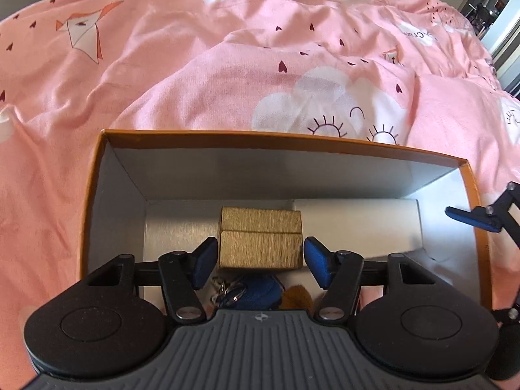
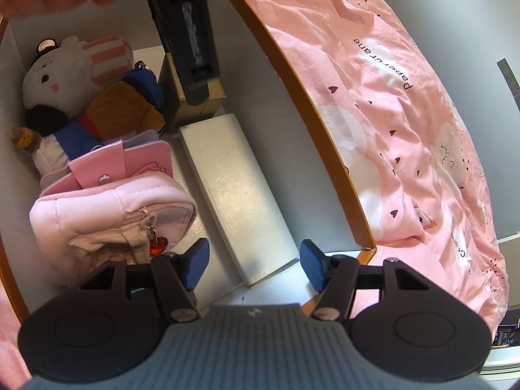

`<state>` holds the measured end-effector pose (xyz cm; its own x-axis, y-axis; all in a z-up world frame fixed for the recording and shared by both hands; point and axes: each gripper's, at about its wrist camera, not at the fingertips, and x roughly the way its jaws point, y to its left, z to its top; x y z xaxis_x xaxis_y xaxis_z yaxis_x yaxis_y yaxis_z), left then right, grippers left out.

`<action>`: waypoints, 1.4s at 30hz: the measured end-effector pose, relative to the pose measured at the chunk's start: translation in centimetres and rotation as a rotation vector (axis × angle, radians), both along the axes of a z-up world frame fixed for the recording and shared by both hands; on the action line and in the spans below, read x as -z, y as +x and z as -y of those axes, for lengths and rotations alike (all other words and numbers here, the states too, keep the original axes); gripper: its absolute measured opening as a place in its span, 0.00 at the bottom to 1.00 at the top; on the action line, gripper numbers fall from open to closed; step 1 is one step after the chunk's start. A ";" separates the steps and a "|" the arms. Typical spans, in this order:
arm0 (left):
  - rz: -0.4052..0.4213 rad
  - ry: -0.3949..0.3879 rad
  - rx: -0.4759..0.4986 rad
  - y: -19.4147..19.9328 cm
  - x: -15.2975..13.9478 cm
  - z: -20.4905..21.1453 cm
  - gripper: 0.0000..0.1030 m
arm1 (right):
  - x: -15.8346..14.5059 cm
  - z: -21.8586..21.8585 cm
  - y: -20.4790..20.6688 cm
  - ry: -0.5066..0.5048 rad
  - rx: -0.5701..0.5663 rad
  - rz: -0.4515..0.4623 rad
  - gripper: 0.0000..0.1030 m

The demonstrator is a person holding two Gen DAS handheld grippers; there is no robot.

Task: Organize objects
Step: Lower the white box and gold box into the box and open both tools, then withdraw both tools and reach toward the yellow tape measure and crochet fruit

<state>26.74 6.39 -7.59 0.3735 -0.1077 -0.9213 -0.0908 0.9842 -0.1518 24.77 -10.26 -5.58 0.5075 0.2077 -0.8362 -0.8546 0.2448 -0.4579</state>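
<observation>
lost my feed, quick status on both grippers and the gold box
Left gripper open, pads flanking the gold box in the orange box. Right gripper open, empty, over the white box. Plush toys crowd alongside.

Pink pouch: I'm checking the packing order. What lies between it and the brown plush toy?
A pink snap wallet lies between the pink pouch and the brown plush toy, seen in the right wrist view.

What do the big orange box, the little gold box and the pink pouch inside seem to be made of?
Big orange box: probably cardboard, with thin stiff walls, folded corners and a plain pale lining.
Little gold box: likely card wrapped in gold paper with a fine ribbed, slightly shiny texture.
Pink pouch: soft padded fabric or faux leather, with stitched seams and a smooth sheen.
</observation>
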 end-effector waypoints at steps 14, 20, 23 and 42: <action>0.037 -0.012 -0.014 0.3 -0.2 -0.6 0.31 | -0.2 -0.5 -0.6 0.000 -0.006 0.013 0.61; 0.091 0.007 0.022 -1.3 -1.7 -0.6 0.32 | -1.9 -0.2 -1.3 0.050 0.030 0.007 0.61; 0.178 0.032 0.092 -3.9 -4.3 0.3 0.33 | -3.7 0.4 -2.3 0.116 0.079 -0.001 0.61; 0.171 0.096 0.286 -22.3 -4.0 4.5 0.38 | -3.3 4.7 -17.6 0.610 0.428 -0.311 0.61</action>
<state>4.42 1.91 -3.55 0.4906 -0.1462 -0.8590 0.2092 0.9768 -0.0468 7.17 -14.91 -2.31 0.4089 0.5139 -0.7541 -0.6967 0.7095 0.1058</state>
